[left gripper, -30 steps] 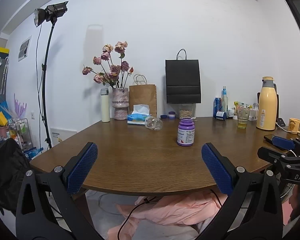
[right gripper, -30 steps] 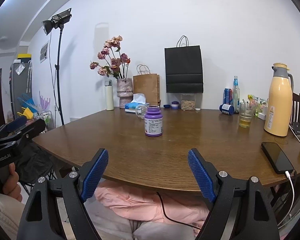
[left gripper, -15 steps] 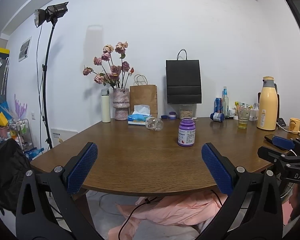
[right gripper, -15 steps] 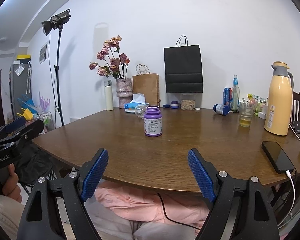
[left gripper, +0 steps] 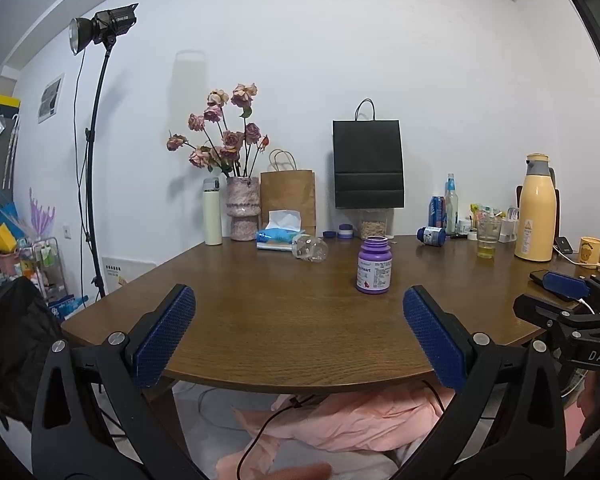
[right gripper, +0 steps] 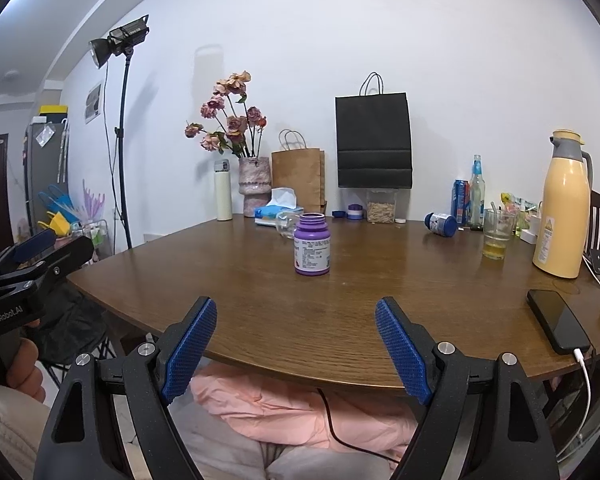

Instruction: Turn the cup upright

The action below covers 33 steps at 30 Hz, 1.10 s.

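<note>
A clear cup (left gripper: 310, 248) lies on its side on the brown table (left gripper: 260, 320), just in front of the tissue pack; in the right wrist view the cup (right gripper: 287, 224) is partly hidden behind the purple bottle (right gripper: 312, 245). My left gripper (left gripper: 298, 336) is open and empty, held before the table's near edge, far from the cup. My right gripper (right gripper: 296, 350) is open and empty, also at the near edge. The right gripper also shows at the right edge of the left wrist view (left gripper: 568, 304).
A purple bottle (left gripper: 373, 266) stands mid-table. A blue can (left gripper: 431, 235) lies on its side at the back right. A glass of yellow liquid (right gripper: 497, 234), yellow thermos (right gripper: 562, 208), phone (right gripper: 556, 326), vase (left gripper: 243, 208), tissue pack (left gripper: 280, 234) and paper bags line the table.
The blue can at the back right has rolled leftward, away from the upright cans and bottles. Both grippers have barely moved and stay open.
</note>
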Each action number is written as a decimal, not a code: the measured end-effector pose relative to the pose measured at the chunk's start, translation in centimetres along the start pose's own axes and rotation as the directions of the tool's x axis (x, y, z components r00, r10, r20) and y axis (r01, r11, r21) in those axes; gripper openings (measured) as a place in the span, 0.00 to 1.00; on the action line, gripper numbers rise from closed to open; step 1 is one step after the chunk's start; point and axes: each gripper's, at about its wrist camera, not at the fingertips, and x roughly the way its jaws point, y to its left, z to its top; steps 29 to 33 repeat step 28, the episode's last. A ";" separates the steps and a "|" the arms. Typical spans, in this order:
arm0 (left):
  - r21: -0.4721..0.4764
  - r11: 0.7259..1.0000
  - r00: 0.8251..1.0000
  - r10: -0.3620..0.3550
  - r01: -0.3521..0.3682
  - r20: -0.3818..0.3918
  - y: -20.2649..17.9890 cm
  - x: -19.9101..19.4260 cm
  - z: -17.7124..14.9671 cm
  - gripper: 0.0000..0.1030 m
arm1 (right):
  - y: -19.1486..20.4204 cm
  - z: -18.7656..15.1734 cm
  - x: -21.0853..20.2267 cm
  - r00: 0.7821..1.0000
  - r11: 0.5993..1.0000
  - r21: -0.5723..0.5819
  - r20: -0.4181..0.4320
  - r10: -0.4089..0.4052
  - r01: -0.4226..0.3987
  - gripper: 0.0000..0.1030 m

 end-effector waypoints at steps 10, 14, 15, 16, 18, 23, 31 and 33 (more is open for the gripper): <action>0.002 1.000 1.000 -0.020 0.020 -0.004 -0.3 0.0 0.0 1.00 | 0.4 0.0 0.2 1.000 1.000 -0.022 -0.007 0.020 -0.020 0.84; 0.003 1.000 1.000 -0.020 0.020 -0.003 -0.3 0.1 0.0 1.00 | 0.5 0.0 0.3 1.000 0.999 -0.023 -0.008 0.024 -0.024 0.84; 0.002 1.000 1.000 -0.018 0.018 -0.003 -0.3 0.1 -0.1 1.00 | 0.5 0.0 0.4 1.000 0.999 -0.023 -0.010 0.026 -0.026 0.84; 0.001 1.000 1.000 -0.017 0.017 -0.003 -0.3 0.1 -0.1 1.00 | 0.5 -0.1 0.4 1.000 0.999 -0.023 -0.012 0.027 -0.027 0.84; -0.001 1.000 1.000 -0.017 0.017 -0.005 -0.4 0.1 -0.2 1.00 | 0.6 -0.1 0.4 0.999 0.999 -0.024 -0.013 0.029 -0.029 0.84; -0.001 1.000 1.000 -0.018 0.018 -0.006 -0.4 0.1 -0.2 1.00 | 0.6 -0.1 0.5 0.999 0.999 -0.025 -0.017 0.029 -0.029 0.84; -0.003 1.000 1.000 -0.021 0.021 -0.012 -0.4 0.1 -0.5 1.00 | 0.8 -0.3 0.6 0.999 0.999 -0.029 -0.022 0.035 -0.036 0.84; -0.003 1.000 1.000 -0.021 0.021 -0.012 -0.4 0.1 -0.5 1.00 | 0.8 -0.3 0.6 0.999 0.999 -0.029 -0.022 0.035 -0.036 0.84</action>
